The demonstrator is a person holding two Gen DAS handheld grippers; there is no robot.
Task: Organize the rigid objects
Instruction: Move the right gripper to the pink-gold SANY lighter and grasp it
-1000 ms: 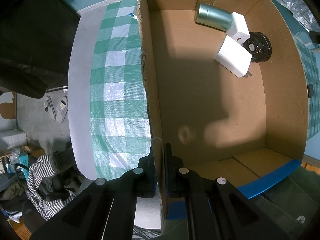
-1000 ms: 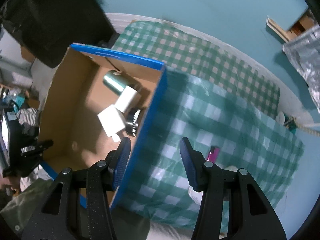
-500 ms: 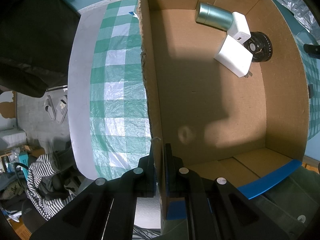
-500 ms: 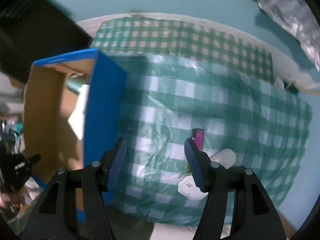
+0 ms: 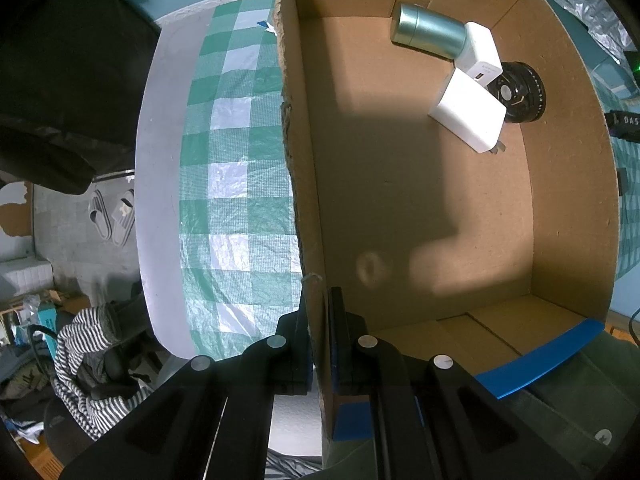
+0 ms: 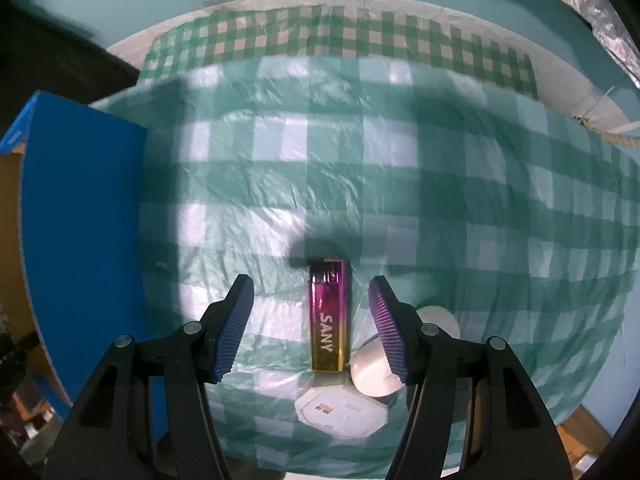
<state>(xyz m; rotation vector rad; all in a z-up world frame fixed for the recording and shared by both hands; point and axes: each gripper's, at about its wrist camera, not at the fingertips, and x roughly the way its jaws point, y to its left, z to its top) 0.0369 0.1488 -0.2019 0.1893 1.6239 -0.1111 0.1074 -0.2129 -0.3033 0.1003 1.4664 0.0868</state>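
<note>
A cardboard box (image 5: 304, 200) with blue tape on its edges stands on the checked cloth. My left gripper (image 5: 318, 304) is shut on the box's near wall. Inside lie a green metal can (image 5: 428, 32), two white chargers (image 5: 470, 114) and a black round lens (image 5: 520, 92). In the right wrist view my right gripper (image 6: 311, 292) stands open, pointing down over a pink-and-gold lighter (image 6: 329, 314) marked SANY. The lighter lies flat between the two fingers, clear of both pads.
Beside the lighter lie a white rounded object (image 6: 376, 370) and a white octagonal item (image 6: 342, 410) near the table's front edge. The box's blue side (image 6: 80, 220) stands left of the gripper. Slippers (image 5: 112, 216) and striped clothing (image 5: 84, 360) lie on the floor.
My right gripper has swung away from the box, rolled and dropped low over the lighter, which now lies between its wider jaws. The left gripper and box have not moved.
</note>
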